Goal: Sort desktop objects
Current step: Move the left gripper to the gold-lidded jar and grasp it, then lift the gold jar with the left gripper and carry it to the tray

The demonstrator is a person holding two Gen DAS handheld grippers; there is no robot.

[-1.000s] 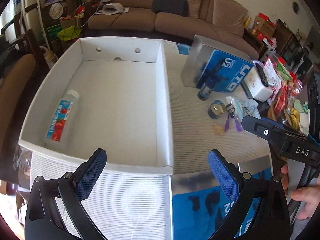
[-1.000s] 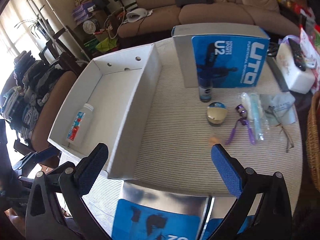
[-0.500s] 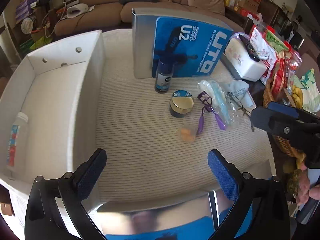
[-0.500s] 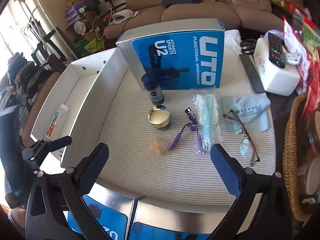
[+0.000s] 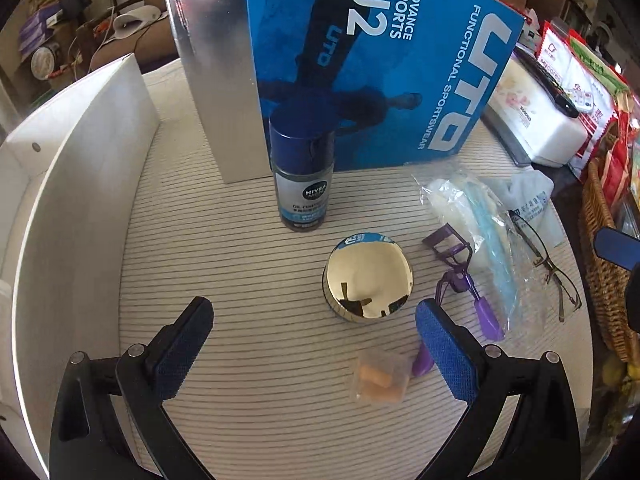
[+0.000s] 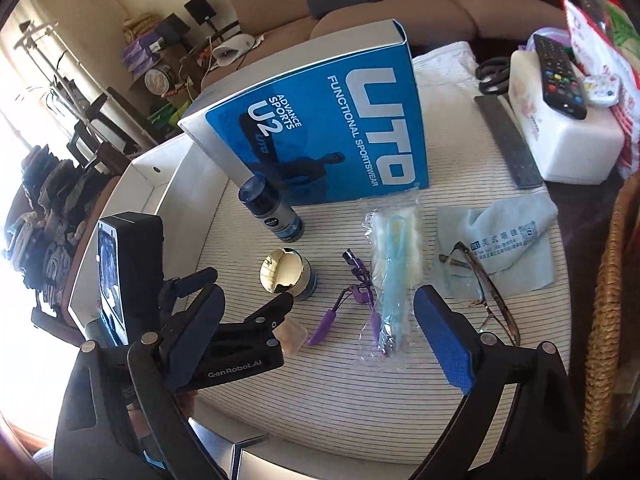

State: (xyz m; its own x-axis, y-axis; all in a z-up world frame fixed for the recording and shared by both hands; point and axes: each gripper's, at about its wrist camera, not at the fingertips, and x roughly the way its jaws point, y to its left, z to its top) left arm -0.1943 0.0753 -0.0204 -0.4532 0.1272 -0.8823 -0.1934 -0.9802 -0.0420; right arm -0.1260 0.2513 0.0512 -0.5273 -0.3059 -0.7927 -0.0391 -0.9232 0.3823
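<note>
The purple eyelash curler (image 5: 460, 276) lies flat on the striped mat (image 5: 240, 280), long axis running from its curved head at the far end back to its handles nearest the grippers, between the gold-lidded jar (image 5: 368, 276) and the bagged blue toothbrush (image 6: 390, 276), which lies almost parallel. The Nivea bottle (image 5: 302, 172) stands upright before the blue UTO box (image 5: 380, 64); the white tray (image 5: 80, 184) sits left, its contents hidden. The left gripper (image 5: 312, 344) is spread over the small clear case of orange earplugs (image 5: 378, 378), touching nothing, and the right gripper (image 6: 320, 334) is wide but closing, gripping nothing.

A brown sofa (image 6: 420, 4) lines the back wall; bright daylight enters at left.
</note>
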